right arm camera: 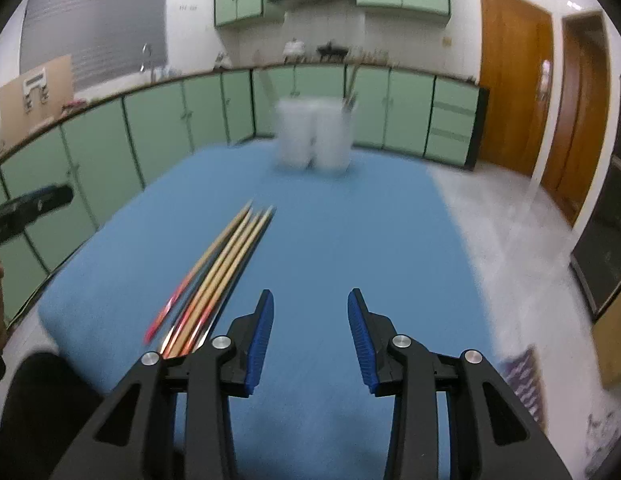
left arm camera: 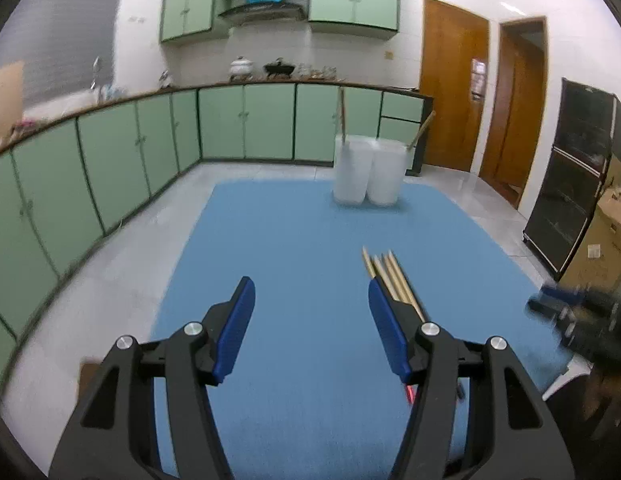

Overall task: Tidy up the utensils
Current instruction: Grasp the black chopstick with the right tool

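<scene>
Your left gripper (left arm camera: 310, 292) hangs over the blue mat (left arm camera: 294, 240) with its jaws spread wide and nothing between the blue pads (left arm camera: 236, 328). Your right gripper (right arm camera: 310, 304) sits the same way over the same mat (right arm camera: 350, 220), jaws apart and empty. The chopsticks (right arm camera: 226, 256) lie flat on the mat in a tight bundle, side by side and touching, their pale tips pointing away from you and their reddish ends closest to you; in the right wrist view they run diagonally to the left of the gripper, and their near ends pass behind its left finger. In the left wrist view the same chopsticks (left arm camera: 390, 276) show just beyond the right finger, which covers their lower part. At the far edge of the mat stand two white containers (left arm camera: 366, 172), upright and pressed against each other (the right wrist view shows them (right arm camera: 314, 136) blurred). Each has at least one stick (left arm camera: 343, 114) standing up out of it, leaning; how many are inside I cannot tell. The containers are well apart from the loose bundle, with bare mat between. Green cabinets (left arm camera: 246, 124) line the far wall, and wooden doors (left arm camera: 450, 84) stand to the right. Your other gripper appears as a dark blurred shape at the side edge of each view.
</scene>
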